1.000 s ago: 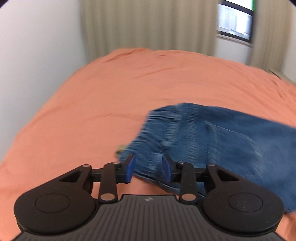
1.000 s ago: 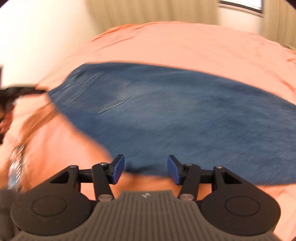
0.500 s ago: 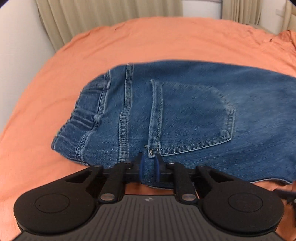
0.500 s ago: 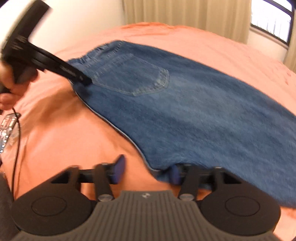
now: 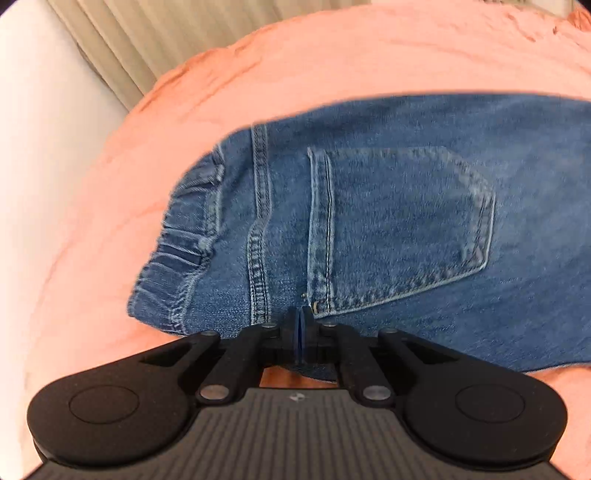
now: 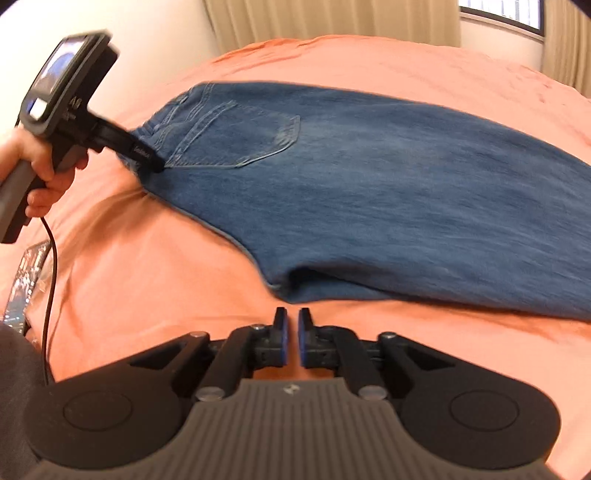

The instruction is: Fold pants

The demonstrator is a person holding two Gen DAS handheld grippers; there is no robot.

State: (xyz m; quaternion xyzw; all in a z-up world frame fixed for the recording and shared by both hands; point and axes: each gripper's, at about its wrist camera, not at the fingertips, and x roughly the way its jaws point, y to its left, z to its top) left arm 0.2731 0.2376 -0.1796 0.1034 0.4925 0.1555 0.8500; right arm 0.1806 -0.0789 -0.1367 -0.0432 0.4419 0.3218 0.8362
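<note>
Blue jeans point(image 5: 388, 221) lie back pocket up on an orange bed sheet point(image 5: 110, 258), waistband to the left. My left gripper point(image 5: 300, 321) has its jaws closing tight on the jeans' near edge, just below the pocket's corner. In the right wrist view the jeans point(image 6: 369, 184) stretch away to the right, and the left gripper point(image 6: 157, 168), held by a person's hand point(image 6: 48, 177), pinches them near the waist. My right gripper point(image 6: 291, 319) sits just short of a raised fold at the jeans' near edge. Its jaws are closing to a thin slit with only sheet point(image 6: 166, 277) showing between them.
A phone point(image 6: 26, 280) lies on the sheet at the left edge, with a black cable point(image 6: 50, 295) hanging from the left gripper's handle beside it. Beige curtains point(image 6: 332, 18) and a window point(image 6: 498, 14) stand behind the bed. A white wall point(image 5: 37, 110) runs along its left side.
My left gripper came in over the jeans and closed on their near edge. My right gripper's jaws went from wide apart to nearly together, and the jeans' edge now lies just beyond its tips.
</note>
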